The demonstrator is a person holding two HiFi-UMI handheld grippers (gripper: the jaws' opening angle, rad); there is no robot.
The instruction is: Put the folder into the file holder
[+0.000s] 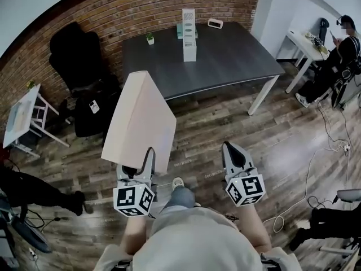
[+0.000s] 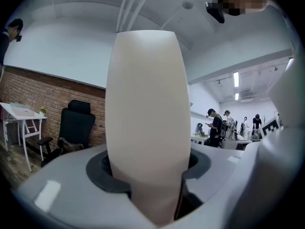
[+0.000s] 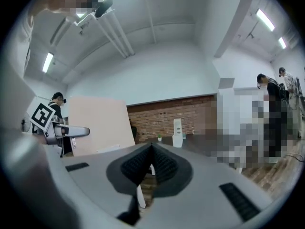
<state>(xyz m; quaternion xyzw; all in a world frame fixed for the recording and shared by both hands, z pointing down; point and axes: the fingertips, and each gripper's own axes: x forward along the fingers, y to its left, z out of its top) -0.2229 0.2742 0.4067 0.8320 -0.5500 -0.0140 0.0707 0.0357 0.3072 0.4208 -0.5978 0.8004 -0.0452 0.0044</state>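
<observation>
1. One beige folder (image 1: 138,123), pinched at its lower edge by the left hand-held gripper (image 1: 148,158), over the floor (image 1: 225,134).
2. Second unit, right hand-held gripper (image 1: 230,150): pressed together, empty.
3. One white file holder (image 1: 189,35) upright on worktop (image 1: 231,61).

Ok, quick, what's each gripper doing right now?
The left gripper is closed on the folder.
The right gripper is closed, with nothing between its fingers.
</observation>
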